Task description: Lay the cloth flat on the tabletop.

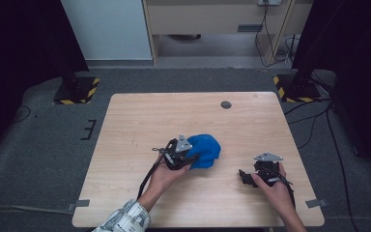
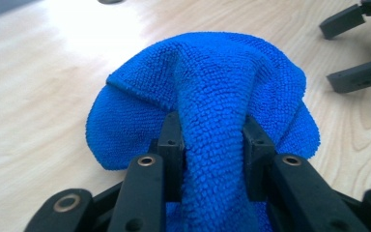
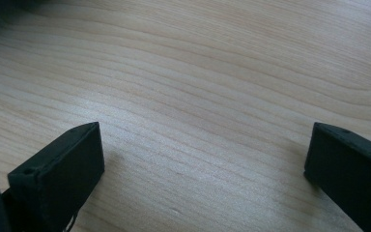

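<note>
A blue microfibre cloth (image 1: 207,149) lies bunched in a mound near the middle of the wooden table (image 1: 164,116). My left gripper (image 1: 192,157) reaches into it from the left, shut on the cloth. In the left gripper view a raised ridge of the cloth (image 2: 212,87) runs back between the two black pads (image 2: 171,140), which pinch it from both sides. My right gripper (image 1: 244,177) rests low at the front right, apart from the cloth, held by a hand. Its jaws stand wide open over bare wood in the right gripper view (image 3: 203,154). They are also in the left gripper view, as the right gripper (image 2: 352,48) beyond the cloth.
A small round grey cap (image 1: 226,104) sits in the table's far side. Grey tape tabs (image 1: 78,204) mark the front corners. Two dark stands with yellow-black striped bases (image 1: 76,90) flank the far edge on the grey floor.
</note>
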Demonstrator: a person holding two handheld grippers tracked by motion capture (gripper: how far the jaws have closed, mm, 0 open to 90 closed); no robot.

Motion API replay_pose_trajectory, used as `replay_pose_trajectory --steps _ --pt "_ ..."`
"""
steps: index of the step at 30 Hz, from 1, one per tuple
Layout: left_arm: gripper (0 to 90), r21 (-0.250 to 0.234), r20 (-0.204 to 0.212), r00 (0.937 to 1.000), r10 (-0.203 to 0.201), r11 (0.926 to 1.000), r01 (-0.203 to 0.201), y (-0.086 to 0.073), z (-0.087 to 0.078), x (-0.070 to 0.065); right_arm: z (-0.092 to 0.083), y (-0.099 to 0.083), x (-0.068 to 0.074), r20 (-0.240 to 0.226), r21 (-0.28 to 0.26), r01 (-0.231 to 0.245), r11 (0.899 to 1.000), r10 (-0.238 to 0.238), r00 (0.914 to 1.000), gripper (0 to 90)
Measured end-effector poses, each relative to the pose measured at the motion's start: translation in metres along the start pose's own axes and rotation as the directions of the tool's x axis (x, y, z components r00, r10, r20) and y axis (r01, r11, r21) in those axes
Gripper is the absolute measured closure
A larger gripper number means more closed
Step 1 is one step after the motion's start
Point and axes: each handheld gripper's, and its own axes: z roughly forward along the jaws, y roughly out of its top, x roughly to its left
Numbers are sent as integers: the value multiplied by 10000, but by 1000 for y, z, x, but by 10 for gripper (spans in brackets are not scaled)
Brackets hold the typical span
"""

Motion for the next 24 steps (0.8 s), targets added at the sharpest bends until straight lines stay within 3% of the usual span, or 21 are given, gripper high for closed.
replay_pose_trajectory --steps 7,12,14,18,24 --pt "652 211 351 9994 66 9998 -73 -9 12 -9 0 0 0 -2 1 0 10000 0 10000 6" --pt "402 394 381 9991 186 9990 -201 -11 16 -15 0 0 0 3 -1 -1 10000 1 10000 6" --pt "302 198 464 9988 146 9997 -156 -11 11 -17 0 0 0 3 -2 -3 10000 3 10000 6" --pt "210 -76 712 9974 -56 10000 62 -11 4 -16 0 0 0 -7 -1 5 10000 -5 10000 7" --pt "178 -749 843 9964 -134 9970 198 -5 -12 -13 -1 1 -2 -168 44 159 9999 -158 9997 38"
